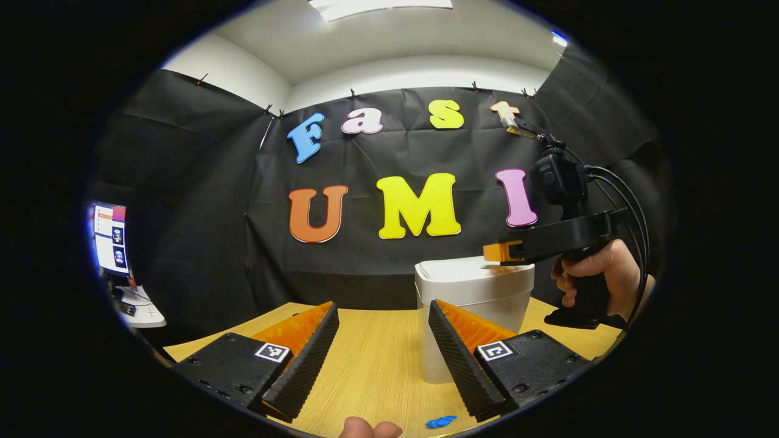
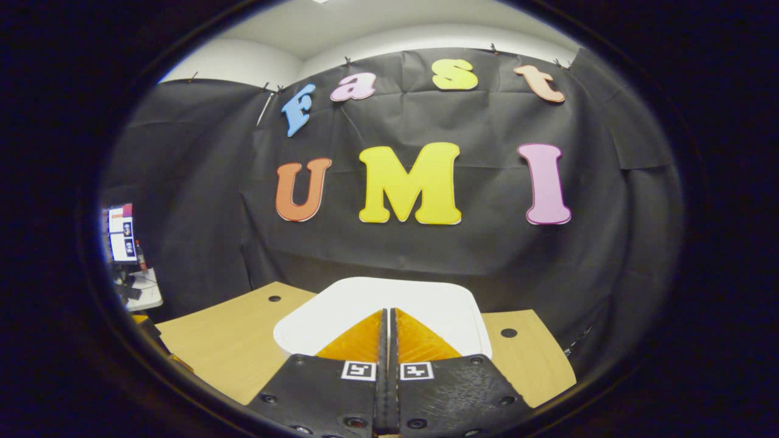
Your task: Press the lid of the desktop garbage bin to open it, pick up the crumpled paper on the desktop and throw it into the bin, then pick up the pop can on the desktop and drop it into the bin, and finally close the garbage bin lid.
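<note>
Booth draped in black cloth, light wood desktop (image 1: pixel 371 359) under both tools, a monitor (image 1: pixel 109 237) out at 9 o'clock in the left gripper view. My left gripper (image 1: pixel 383 353) is released, jaws spread wide, low over the desktop, with the white garbage bin (image 1: pixel 481 304) standing at about 1 o'clock just beyond its right finger. Bin lid (image 1: pixel 462 271) looks flat and closed, so I read this as the press-to-open step, nothing binned yet. In the same view my right gripper (image 1: pixel 496 251) sits at 2 o'clock with its tip right over the lid; contact can't be confirmed from that angle. In the right gripper view the right gripper (image 2: pixel 387 322) is clenched, jaws together with nothing between them, pointing down at 12 o'clock onto the lid (image 2: pixel 377 304). A small blue scrap (image 1: pixel 440 421) lies at 6 o'clock on the desktop. I can't locate the crumpled paper or the pop can. Risks: an off-centre press may fail to trip the latch, and a hard push could tip or slide the light bin.
</note>
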A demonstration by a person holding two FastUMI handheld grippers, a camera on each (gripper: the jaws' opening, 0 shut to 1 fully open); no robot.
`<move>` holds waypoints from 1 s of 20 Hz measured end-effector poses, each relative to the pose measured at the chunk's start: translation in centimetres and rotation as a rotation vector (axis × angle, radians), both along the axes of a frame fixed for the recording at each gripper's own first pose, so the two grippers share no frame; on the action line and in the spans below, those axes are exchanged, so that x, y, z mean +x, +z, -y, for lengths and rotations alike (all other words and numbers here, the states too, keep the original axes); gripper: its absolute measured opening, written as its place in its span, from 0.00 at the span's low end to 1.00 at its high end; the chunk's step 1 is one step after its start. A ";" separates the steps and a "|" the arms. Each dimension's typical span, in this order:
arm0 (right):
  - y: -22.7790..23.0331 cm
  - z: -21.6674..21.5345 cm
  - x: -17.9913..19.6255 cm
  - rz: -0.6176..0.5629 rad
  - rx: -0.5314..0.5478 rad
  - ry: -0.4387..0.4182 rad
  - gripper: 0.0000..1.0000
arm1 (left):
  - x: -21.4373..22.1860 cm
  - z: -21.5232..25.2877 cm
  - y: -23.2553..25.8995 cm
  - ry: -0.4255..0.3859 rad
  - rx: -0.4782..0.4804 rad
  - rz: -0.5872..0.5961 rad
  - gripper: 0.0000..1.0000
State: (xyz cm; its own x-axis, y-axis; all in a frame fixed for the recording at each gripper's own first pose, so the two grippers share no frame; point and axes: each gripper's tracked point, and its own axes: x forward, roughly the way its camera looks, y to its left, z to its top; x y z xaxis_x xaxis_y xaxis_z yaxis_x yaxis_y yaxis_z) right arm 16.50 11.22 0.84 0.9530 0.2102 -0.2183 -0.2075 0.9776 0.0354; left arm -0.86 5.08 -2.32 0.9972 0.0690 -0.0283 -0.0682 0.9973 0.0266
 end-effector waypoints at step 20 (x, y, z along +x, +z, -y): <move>0.9 2.0 -1.9 0.172 -0.022 -0.031 0.84 | 1.1 1.7 -0.7 0.007 -0.006 -0.009 0.96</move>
